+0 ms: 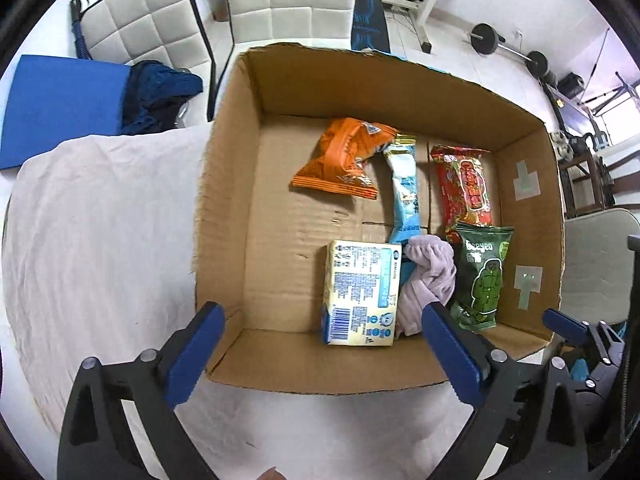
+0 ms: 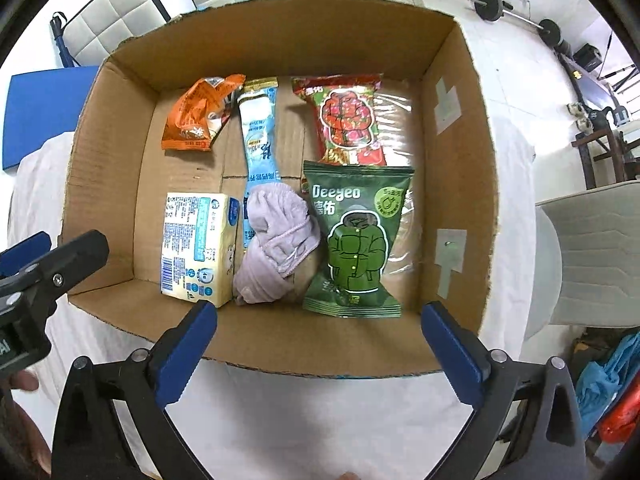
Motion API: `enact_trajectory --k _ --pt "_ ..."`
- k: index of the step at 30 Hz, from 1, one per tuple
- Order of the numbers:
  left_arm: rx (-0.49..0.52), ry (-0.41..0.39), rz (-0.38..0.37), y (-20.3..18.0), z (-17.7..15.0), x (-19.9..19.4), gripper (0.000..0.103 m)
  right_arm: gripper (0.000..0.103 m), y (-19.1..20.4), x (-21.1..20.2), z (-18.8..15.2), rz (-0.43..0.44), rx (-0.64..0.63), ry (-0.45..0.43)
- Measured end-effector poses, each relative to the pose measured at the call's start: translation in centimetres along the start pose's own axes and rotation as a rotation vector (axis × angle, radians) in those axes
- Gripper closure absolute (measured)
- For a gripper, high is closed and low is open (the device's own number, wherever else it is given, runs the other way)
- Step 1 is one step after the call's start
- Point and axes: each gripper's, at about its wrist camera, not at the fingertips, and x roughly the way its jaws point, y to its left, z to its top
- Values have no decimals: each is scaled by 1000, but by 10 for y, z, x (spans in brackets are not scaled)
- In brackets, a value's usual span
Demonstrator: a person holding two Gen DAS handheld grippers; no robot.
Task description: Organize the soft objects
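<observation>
Six soft things lie in the cardboard box (image 1: 256, 184) in the left wrist view: an orange packet (image 1: 344, 158) far left, a blue sachet (image 1: 406, 188), a red packet (image 1: 464, 184), a green packet (image 1: 482, 276) near right, a lilac cloth (image 1: 426, 280) and a pale tissue pack (image 1: 360, 292). The left gripper (image 1: 320, 344) hovers at the near wall, fingers (image 1: 196, 356) wide and empty.

In the right wrist view the lilac cloth (image 2: 276, 236) sits between the tissue pack (image 2: 196, 244) and the green packet (image 2: 358, 240), lying on the sachet (image 2: 258, 128). The right gripper (image 2: 320, 340) hangs over the box's near wall (image 2: 320, 344), fingers (image 2: 452, 356) spread wide, holding nothing. The box rests on a white-covered bench (image 2: 304, 420).
</observation>
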Motion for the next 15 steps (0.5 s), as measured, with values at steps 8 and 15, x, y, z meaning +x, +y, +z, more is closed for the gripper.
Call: enact_trajectory --k 8,15 --pt "0 -60 36 0 -10 -16 2 0 -6 -22 -8 -18 13 -49" --pt "18 -148 45 -16 -35 -60 2 0 -11 -56 -27 10 21 -108"
